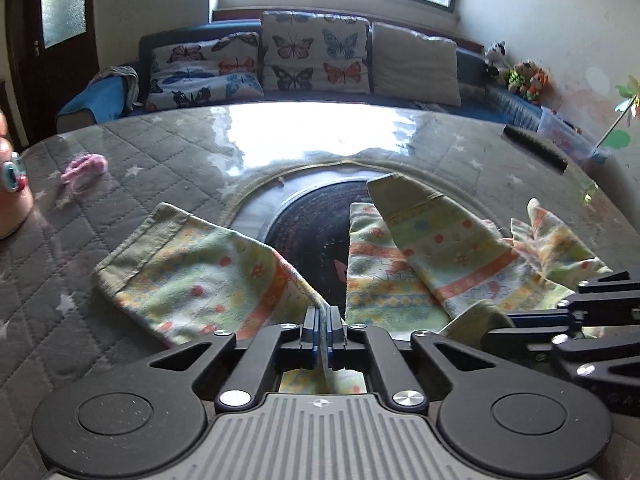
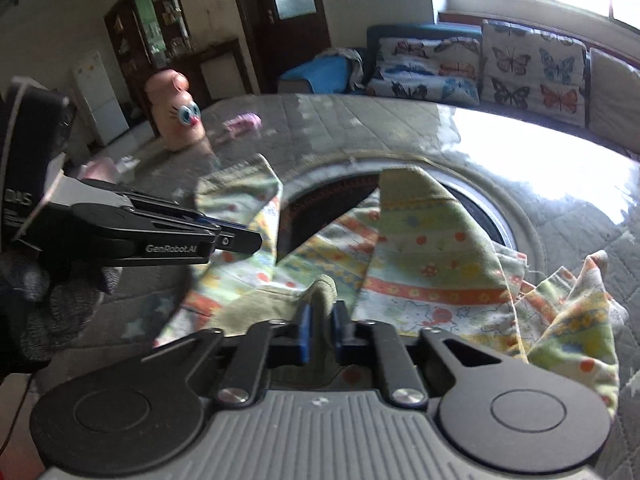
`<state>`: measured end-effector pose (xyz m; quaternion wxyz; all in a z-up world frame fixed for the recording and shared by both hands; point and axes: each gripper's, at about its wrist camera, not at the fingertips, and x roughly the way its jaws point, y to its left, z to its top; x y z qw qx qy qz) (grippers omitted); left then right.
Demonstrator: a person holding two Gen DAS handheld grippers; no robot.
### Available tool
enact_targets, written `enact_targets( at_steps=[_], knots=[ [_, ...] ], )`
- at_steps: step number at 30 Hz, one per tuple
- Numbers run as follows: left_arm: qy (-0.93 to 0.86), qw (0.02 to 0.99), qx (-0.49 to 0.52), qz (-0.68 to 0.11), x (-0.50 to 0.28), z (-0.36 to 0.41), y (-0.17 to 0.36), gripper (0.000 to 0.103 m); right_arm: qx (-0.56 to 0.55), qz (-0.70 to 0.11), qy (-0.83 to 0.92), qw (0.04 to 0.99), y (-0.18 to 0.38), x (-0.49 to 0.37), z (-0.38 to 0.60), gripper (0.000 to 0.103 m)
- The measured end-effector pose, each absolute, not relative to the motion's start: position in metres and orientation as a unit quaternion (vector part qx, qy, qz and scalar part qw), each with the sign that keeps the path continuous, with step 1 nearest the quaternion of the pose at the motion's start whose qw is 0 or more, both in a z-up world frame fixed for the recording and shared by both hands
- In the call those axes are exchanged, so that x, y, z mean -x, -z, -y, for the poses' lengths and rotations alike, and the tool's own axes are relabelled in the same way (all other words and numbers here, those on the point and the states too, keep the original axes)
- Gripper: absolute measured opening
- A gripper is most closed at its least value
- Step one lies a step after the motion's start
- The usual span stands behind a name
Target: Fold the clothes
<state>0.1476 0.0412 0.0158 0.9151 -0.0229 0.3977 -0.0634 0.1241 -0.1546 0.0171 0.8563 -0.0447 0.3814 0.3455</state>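
Observation:
A small patterned garment [image 1: 208,276] in pale green, yellow and orange lies crumpled on the quilted grey table [image 1: 140,148]. In the left wrist view my left gripper [image 1: 323,312] is shut on a pinched edge of the garment between its blue pads. My right gripper [image 1: 576,312] enters that view from the right, at the garment's near right part. In the right wrist view my right gripper [image 2: 322,312] is shut on a green hem fold of the garment [image 2: 440,256]. My left gripper [image 2: 240,240] reaches in from the left there, its tips at the cloth.
A round dark inset [image 1: 320,216] sits in the table's middle under the garment. A pink toy figure [image 2: 178,114] and a small pink item [image 1: 84,170] stand at the table's left. A black object [image 1: 534,146] lies at the right edge. A sofa with butterfly cushions [image 1: 316,58] is behind.

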Motion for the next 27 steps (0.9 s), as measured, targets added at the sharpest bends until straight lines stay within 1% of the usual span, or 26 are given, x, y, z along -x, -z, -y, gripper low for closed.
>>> enact_targets(
  at_steps=[8,14,16,18,19,22,25,26,27],
  knots=[
    [0.06,0.929,0.02,-0.365,-0.095,-0.055,-0.04,0.002,0.053,-0.342,-0.402,0.848,-0.05,-0.059,0.165,0.005],
    [0.048,0.935,0.017,-0.352,-0.084,-0.062,-0.051,0.005,0.09,-0.348,-0.45,0.818,-0.054,-0.008,0.168,0.004],
    [0.048,0.935,0.018,-0.351,-0.089,-0.061,-0.053,0.013,0.102,-0.358,-0.459,0.807,-0.051,0.005,0.169,0.003],
    [0.046,0.935,0.02,-0.352,-0.098,-0.058,-0.052,0.051,0.112,-0.372,-0.464,0.796,-0.046,0.014,0.171,0.003],
    [0.044,0.935,0.018,-0.352,-0.103,-0.056,-0.05,0.053,0.117,-0.379,-0.465,0.792,-0.043,0.017,0.172,0.003],
    [0.043,0.929,0.023,-0.367,-0.122,-0.052,-0.04,0.053,0.128,-0.399,-0.468,0.778,-0.038,0.022,0.176,0.004],
    [0.037,0.921,0.032,-0.387,-0.139,-0.051,-0.026,0.053,0.13,-0.404,-0.472,0.772,-0.04,0.023,0.182,0.01],
    [0.035,0.918,0.034,-0.393,-0.143,-0.052,-0.022,0.052,0.128,-0.403,-0.476,0.772,-0.043,0.023,0.184,0.011],
    [0.033,0.916,0.037,-0.399,-0.146,-0.053,-0.017,0.051,0.126,-0.401,-0.479,0.771,-0.047,0.023,0.187,0.014]
  ],
)
